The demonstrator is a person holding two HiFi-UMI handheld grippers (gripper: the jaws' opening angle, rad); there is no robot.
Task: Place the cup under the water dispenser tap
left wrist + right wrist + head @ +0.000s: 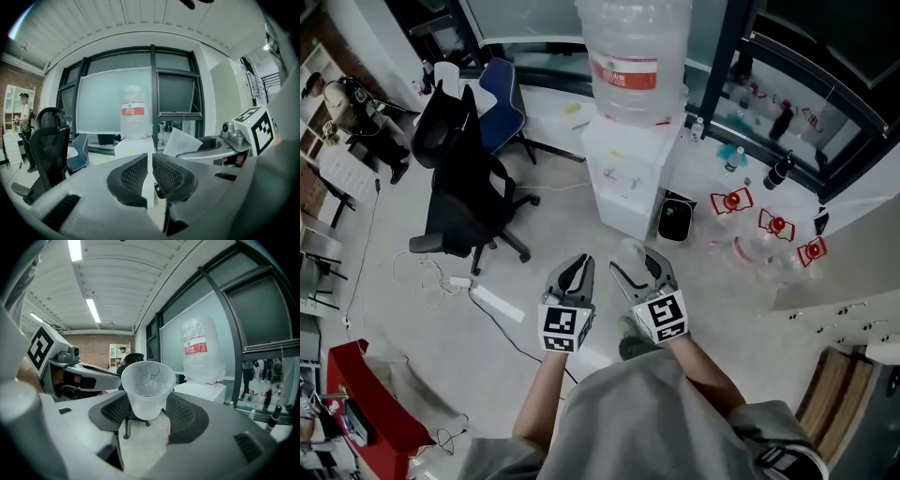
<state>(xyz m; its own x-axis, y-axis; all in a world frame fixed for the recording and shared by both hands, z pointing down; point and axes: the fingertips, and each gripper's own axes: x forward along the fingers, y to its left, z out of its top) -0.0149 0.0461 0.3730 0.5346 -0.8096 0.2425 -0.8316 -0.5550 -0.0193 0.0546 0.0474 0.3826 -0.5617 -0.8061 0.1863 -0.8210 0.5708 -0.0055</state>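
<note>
My right gripper (639,272) is shut on a clear plastic cup (630,251), upright with its mouth up; the pads (180,411) press its lower sides (147,387). The white water dispenser (630,183) stands on the floor ahead, with a large bottle (633,56) on top. In the right gripper view the dispenser (204,389) is to the right of the cup, some way off. Beside the right one, my left gripper (572,278) is shut with nothing between its pads (133,174). Its view shows the dispenser (133,146) straight ahead.
A black office chair (459,192) and a blue chair (502,111) stand left of the dispenser. A black bin (675,217) sits by its right side, with red-and-white items (773,225) and bottles further right. A power strip (497,302) and cables lie on the floor at left.
</note>
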